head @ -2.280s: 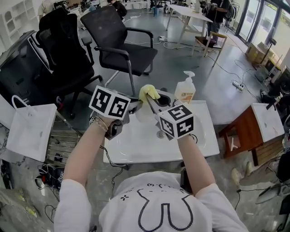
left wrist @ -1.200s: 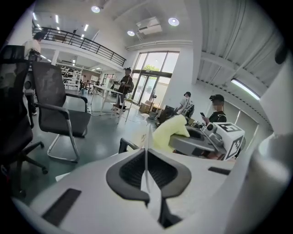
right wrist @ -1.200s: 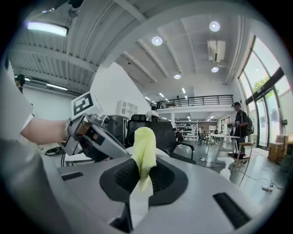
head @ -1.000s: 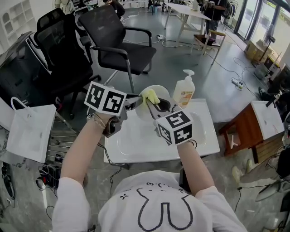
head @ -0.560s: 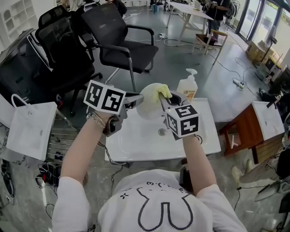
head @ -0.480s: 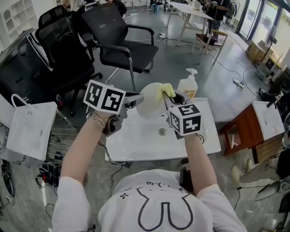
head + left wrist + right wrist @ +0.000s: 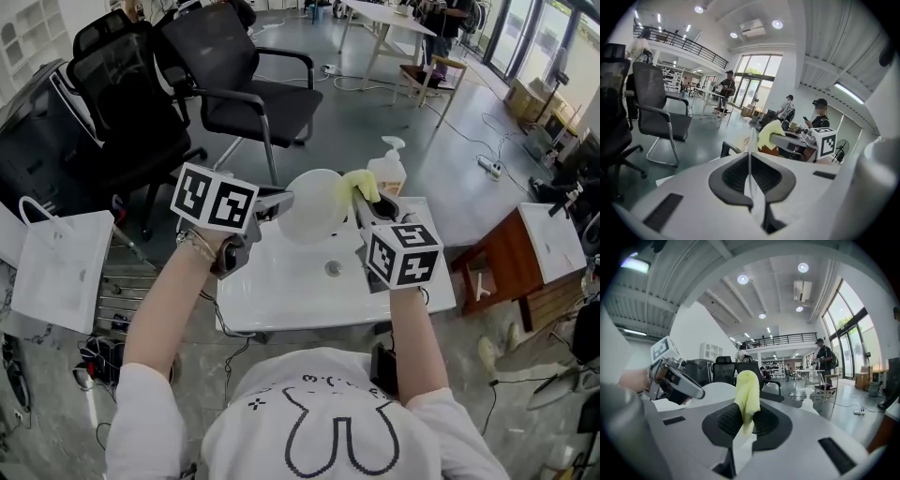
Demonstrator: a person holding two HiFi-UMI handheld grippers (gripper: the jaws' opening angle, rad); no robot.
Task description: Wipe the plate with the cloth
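Left hand-held gripper [image 7: 279, 202] is clamped on the rim of the plate [image 7: 314, 204], holding it clear above the white table [image 7: 281, 291]. Right hand-held gripper [image 7: 367, 204] is closed on a yellow cloth [image 7: 361, 185], which sits at the plate's right rim & seems to touch it. Looks mid-wipe, I'd say.

To do it well: firm left grip, since only the rim is pinched. Press the cloth wad flat vs. the face and sweep edge to edge incl. centre, w/ light force so the plate doesn't twist out.

Plate is tipped up, face approx toward the person. It's round, so no real long axis. Cloth is bunched, its long axis along the jaws, free end poking past the tips.
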